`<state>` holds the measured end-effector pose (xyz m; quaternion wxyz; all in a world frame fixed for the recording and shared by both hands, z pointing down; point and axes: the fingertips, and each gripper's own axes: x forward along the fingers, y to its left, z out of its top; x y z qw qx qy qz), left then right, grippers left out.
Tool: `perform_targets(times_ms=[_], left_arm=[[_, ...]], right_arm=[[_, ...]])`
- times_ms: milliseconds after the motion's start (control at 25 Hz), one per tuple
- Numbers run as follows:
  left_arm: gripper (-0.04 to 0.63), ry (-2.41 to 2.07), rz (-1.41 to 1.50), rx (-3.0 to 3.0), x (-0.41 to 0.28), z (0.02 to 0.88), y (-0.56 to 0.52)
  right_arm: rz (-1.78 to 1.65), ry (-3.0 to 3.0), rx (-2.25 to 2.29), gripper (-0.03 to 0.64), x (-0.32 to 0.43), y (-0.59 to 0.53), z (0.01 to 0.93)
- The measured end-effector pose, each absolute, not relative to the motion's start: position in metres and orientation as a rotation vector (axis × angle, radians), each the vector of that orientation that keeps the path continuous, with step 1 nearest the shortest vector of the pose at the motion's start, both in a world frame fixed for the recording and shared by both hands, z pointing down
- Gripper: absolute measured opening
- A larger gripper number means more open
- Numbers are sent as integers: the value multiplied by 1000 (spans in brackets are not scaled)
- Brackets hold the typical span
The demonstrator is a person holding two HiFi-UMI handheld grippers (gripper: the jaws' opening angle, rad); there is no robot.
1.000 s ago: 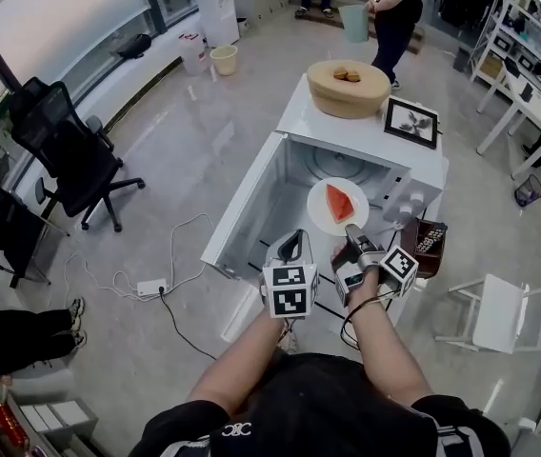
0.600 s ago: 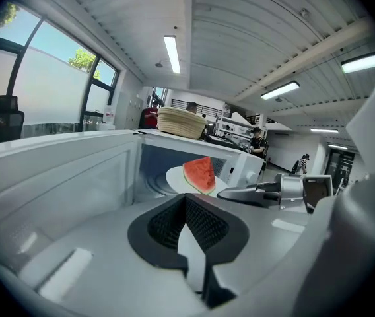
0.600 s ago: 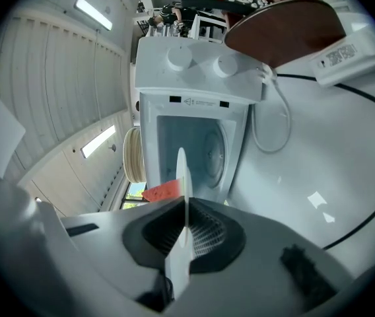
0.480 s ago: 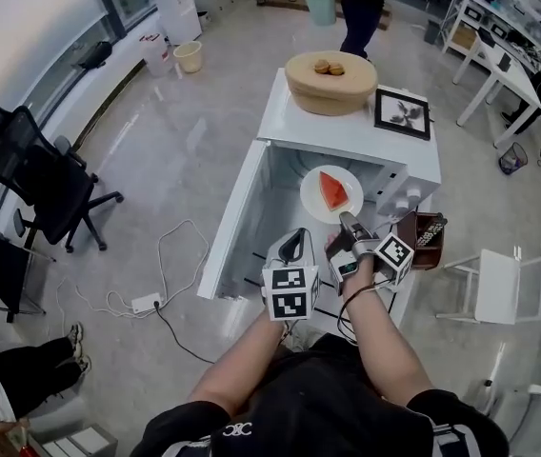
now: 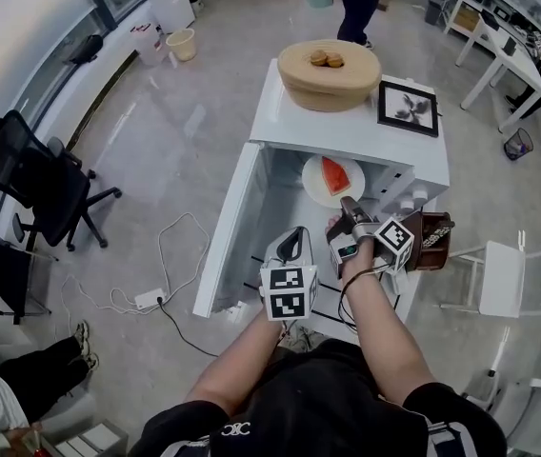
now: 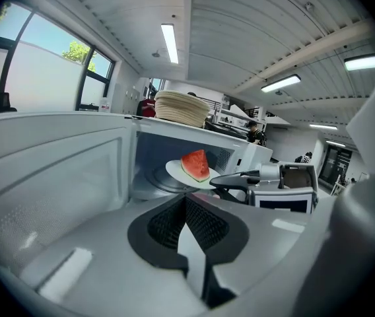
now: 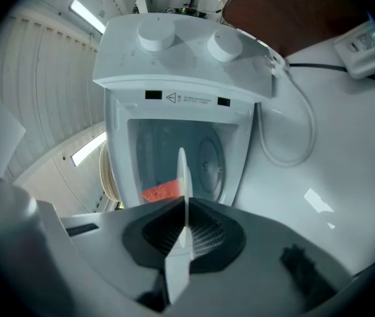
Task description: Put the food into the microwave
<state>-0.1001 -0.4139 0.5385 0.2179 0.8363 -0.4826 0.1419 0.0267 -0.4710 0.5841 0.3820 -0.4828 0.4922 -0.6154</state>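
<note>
A white plate with a red watermelon wedge hangs at the mouth of the open white microwave. My right gripper is shut on the plate's near rim; in the right gripper view the plate stands edge-on between the pads, the wedge to its left, the turntable behind. My left gripper hovers just left of it over the open door, shut on nothing. In the left gripper view the plate and wedge sit ahead of the closed left gripper.
On the microwave stand a round wooden bowl of cookies and a framed picture. A brown box sits right of my right hand, a white chair beyond. An office chair and a power strip are left.
Both grippers have moved forward toward the microwave. The plate with the watermelon has gone with the right gripper, deeper into the opening.
</note>
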Motion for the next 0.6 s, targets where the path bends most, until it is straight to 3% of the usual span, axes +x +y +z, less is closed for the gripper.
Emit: perform_targets(times_ms=[600], left_arm=[[8,-1332,462,2357,-89,548,-435]], right_arm=[[-1600,1194,-1248,18,32,-526,621]])
